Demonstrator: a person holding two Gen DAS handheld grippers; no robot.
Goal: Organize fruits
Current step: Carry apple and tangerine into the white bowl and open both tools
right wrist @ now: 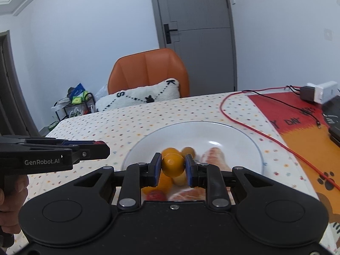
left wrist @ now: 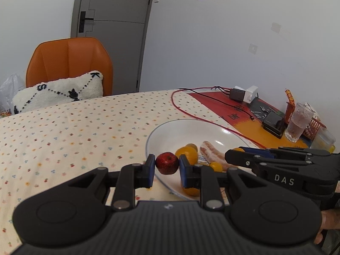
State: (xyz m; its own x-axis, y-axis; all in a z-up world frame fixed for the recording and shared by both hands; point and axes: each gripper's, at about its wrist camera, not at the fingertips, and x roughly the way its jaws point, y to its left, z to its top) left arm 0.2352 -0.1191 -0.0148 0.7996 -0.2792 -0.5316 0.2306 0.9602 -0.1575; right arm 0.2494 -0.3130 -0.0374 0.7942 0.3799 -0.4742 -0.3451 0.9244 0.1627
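Two fruits gripped: small red fruit [left wrist: 167, 163] clamped by left gripper [left wrist: 165, 165], orange fruit [right wrist: 173, 164] clamped by right gripper [right wrist: 172, 166], both held above white bowl [right wrist: 244, 140].

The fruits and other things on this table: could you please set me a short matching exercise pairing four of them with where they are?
Things:
1. red fruit
2. orange fruit
3. peeled citrus piece
4. glass

Places:
A. lying in the plate
B. held in the right gripper
C. standing at the table's far right, beside a small basket
D. held in the left gripper

Pairs: 1-D, 2-B, 3-A, 4-C
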